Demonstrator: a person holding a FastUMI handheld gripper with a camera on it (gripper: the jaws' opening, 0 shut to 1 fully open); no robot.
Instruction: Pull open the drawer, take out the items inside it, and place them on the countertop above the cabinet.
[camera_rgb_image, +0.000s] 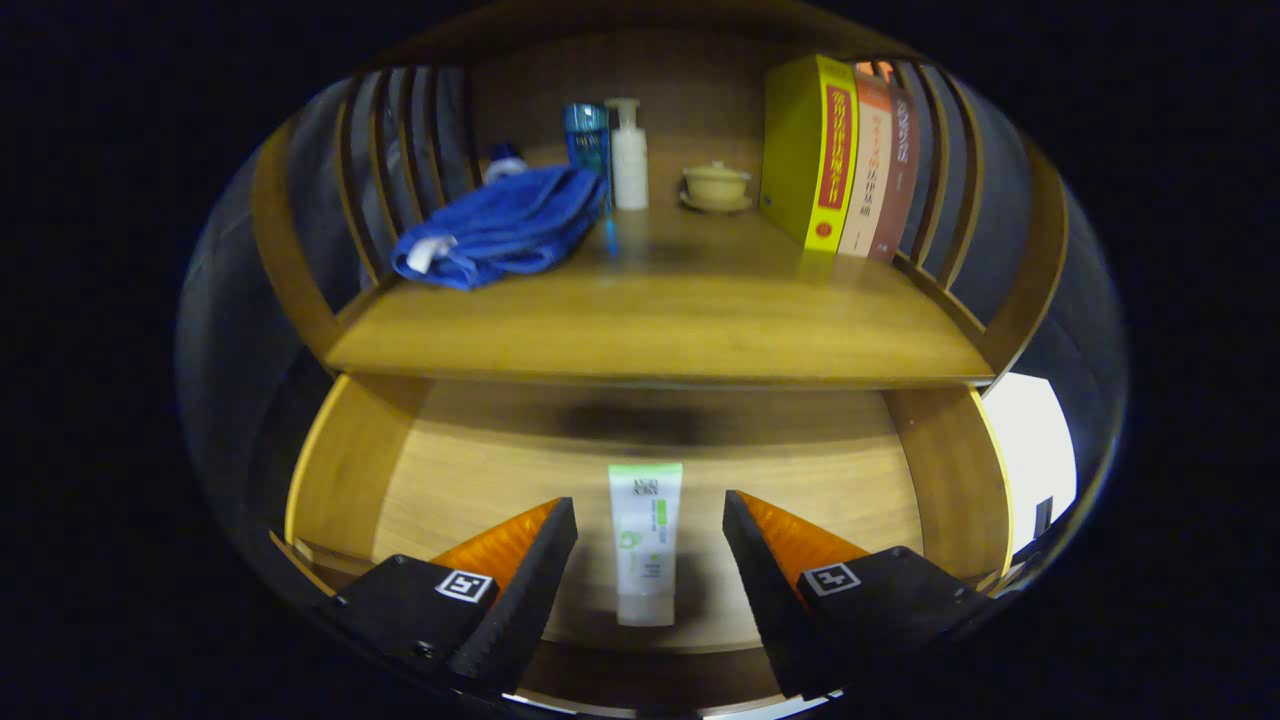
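The wooden drawer (345, 470) is pulled open below the countertop (660, 320). A white tube with a green top (645, 545) lies flat on the drawer floor, cap end toward me. My gripper (650, 520) hovers over the drawer, open, and the tube lies between and below the two fingers, touching neither. The back of the drawer lies in shadow under the countertop's edge.
On the countertop lie a folded blue towel (505, 228) at the left, a blue bottle (587, 140), a white pump bottle (628, 155), a small lidded cup on a saucer (716, 186), and three upright books (840, 155) at the right. Slatted wooden rails (400, 150) flank both sides.
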